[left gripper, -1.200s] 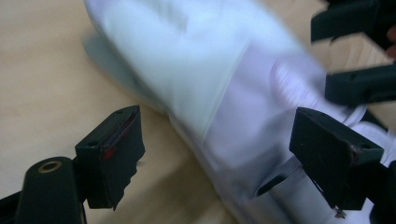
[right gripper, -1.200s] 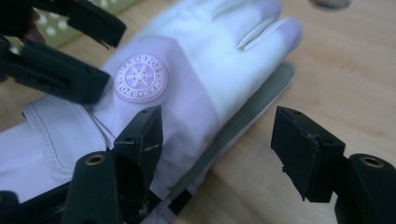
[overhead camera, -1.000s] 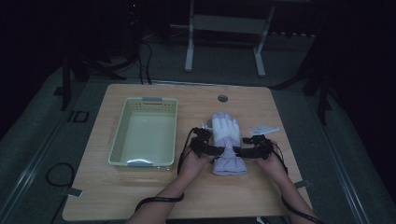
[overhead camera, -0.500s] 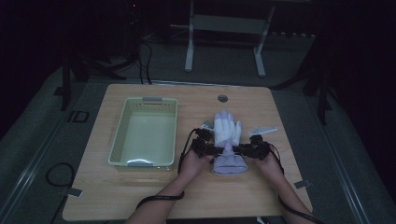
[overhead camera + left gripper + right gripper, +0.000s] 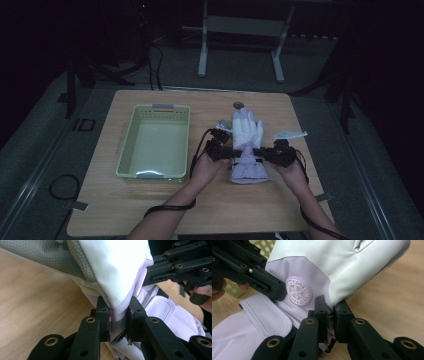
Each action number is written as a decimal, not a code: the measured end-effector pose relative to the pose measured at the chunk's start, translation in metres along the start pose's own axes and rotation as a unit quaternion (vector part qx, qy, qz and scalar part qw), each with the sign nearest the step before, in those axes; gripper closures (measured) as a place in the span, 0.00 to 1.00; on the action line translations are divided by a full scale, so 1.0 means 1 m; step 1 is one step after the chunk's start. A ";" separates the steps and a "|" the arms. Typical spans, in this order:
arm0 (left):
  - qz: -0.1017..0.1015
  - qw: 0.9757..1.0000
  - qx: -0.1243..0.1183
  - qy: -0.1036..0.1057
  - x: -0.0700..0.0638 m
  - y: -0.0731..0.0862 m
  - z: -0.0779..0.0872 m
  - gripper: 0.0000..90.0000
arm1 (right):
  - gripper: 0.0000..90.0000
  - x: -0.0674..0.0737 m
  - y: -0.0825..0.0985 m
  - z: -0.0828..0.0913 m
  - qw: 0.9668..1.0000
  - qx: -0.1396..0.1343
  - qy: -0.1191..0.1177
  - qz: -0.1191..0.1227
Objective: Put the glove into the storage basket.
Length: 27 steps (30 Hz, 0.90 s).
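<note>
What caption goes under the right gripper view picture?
Right gripper pinches the edge of a white and lilac glove above the wooden table.

A pale green basket (image 5: 156,142) is sitting on the left half of my wooden table (image 5: 150,210). A small round dark object (image 5: 238,105) is lying near the far edge, and a whitish scrap (image 5: 289,134) is resting toward the right edge.
</note>
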State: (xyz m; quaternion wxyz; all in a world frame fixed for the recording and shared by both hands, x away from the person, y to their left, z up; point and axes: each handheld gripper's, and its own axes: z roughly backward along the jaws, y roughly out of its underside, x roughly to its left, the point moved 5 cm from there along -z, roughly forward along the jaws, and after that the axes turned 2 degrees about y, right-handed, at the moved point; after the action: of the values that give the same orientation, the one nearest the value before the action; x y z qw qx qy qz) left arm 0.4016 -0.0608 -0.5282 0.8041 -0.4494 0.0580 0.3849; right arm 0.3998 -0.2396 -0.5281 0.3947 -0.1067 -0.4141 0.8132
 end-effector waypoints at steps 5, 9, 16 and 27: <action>-0.016 1.000 0.001 0.002 -0.005 -0.013 0.017 0.85 | 0.92 0.008 -0.016 0.012 1.000 -0.014 0.004 0.005; -0.022 1.000 -0.002 0.000 -0.006 -0.018 0.031 0.85 | 0.92 0.015 -0.027 0.015 1.000 -0.022 0.002 0.009; -0.028 1.000 -0.008 0.001 -0.002 -0.020 0.057 0.85 | 0.92 0.032 -0.046 0.015 0.999 -0.027 -0.003 0.019; -0.028 0.999 -0.014 -0.009 0.012 -0.014 0.094 0.85 | 0.92 0.058 -0.068 -0.001 0.999 -0.034 -0.026 0.027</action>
State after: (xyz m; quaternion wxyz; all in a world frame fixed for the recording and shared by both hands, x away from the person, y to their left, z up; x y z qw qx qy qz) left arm 0.3954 0.0139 -0.4680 0.8087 -0.4586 0.0325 0.3671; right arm 0.3990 -0.1732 -0.4679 0.3581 -0.1097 -0.4490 0.8113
